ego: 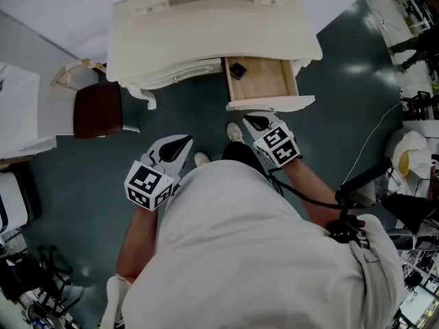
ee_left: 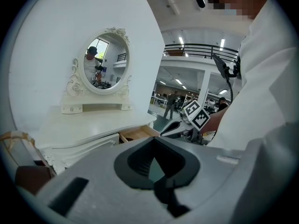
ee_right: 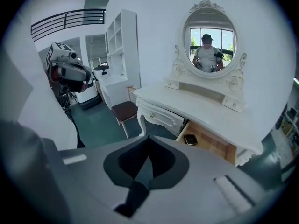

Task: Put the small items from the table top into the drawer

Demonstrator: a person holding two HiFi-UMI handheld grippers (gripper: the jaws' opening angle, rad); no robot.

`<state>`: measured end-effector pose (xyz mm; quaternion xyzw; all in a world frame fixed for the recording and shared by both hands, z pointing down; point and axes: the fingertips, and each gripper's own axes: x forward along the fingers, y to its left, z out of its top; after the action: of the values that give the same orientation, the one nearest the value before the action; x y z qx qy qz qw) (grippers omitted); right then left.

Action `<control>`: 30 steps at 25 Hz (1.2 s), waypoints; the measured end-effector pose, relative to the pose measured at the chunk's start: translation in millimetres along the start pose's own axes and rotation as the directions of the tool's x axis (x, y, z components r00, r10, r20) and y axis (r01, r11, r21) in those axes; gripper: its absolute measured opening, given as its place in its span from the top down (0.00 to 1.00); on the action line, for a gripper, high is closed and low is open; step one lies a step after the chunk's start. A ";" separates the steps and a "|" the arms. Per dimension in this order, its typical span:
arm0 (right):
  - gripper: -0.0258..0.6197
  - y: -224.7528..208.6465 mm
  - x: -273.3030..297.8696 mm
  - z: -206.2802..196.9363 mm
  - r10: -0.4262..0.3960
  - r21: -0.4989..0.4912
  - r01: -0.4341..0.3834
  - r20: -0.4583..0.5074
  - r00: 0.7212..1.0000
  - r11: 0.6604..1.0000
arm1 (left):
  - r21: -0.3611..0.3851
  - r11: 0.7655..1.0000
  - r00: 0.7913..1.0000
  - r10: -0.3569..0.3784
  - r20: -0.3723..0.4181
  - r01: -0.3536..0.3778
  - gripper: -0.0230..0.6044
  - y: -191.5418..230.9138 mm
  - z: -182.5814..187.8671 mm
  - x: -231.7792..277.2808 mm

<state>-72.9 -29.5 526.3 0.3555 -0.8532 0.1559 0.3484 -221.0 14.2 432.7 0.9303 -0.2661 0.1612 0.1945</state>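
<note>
The white dressing table [ego: 206, 26] stands ahead of me with its right drawer [ego: 264, 84] pulled open. A small dark square item [ego: 237, 70] lies in the drawer's back left corner, and the right gripper view shows the same item [ee_right: 190, 139]. My right gripper [ego: 257, 122] hovers just in front of the drawer, shut and holding nothing. My left gripper [ego: 175, 148] hangs lower left over the floor, also shut and empty. The table top [ee_right: 201, 108] looks bare of small items in all views.
A stool with a dark brown seat [ego: 98, 110] stands left of the table. An oval mirror [ee_right: 212, 43] rises at the table's back. White furniture [ego: 17, 108] sits at the far left, and cables and equipment [ego: 405, 204] crowd the right. The floor is dark green.
</note>
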 end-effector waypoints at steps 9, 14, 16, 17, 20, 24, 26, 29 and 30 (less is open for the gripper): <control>0.96 24.0 17.4 19.0 0.043 -0.062 -0.042 0.008 0.999 0.997 | -0.011 0.999 0.999 0.034 0.010 -0.034 0.96 14.2 -10.6 -18.6; 0.96 30.1 14.4 28.6 0.055 -0.089 -0.054 0.012 0.998 0.995 | -0.015 0.999 0.999 0.049 0.012 -0.049 0.96 14.3 -8.4 -26.8; 0.96 31.7 16.0 29.7 0.056 -0.093 -0.055 0.010 0.998 0.994 | -0.014 0.999 0.999 0.048 0.011 -0.048 0.96 16.0 -8.6 -27.9; 0.96 32.3 16.9 30.3 0.058 -0.092 -0.056 0.011 0.998 0.994 | -0.013 0.999 0.999 0.047 0.011 -0.046 0.96 17.0 -8.4 -28.2; 0.96 33.4 18.3 32.3 0.058 -0.092 -0.057 0.013 0.998 0.994 | -0.012 0.999 0.999 0.044 0.011 -0.044 0.96 18.6 -7.5 -28.2; 0.96 36.0 20.3 35.5 0.069 -0.095 -0.067 0.013 0.998 0.993 | -0.016 0.999 0.999 0.047 0.010 -0.047 0.96 20.4 -7.6 -28.9; 0.96 36.1 20.4 34.0 0.069 -0.101 -0.067 0.012 0.998 0.993 | -0.017 0.999 0.999 0.043 0.006 -0.043 0.96 20.1 -8.7 -27.6; 0.96 35.6 20.8 30.7 0.066 -0.108 -0.064 0.009 0.998 0.992 | -0.017 0.999 0.999 0.036 -0.001 -0.036 0.96 19.9 -10.2 -25.4; 0.96 35.8 20.2 30.4 0.065 -0.106 -0.064 0.009 0.998 0.992 | -0.017 0.999 0.999 0.034 -0.002 -0.034 0.96 19.6 -10.8 -24.5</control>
<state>-123.4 -30.2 518.4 0.3098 -0.8734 0.1194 0.3562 -253.8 14.2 437.6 0.9238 -0.2829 0.1631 0.1997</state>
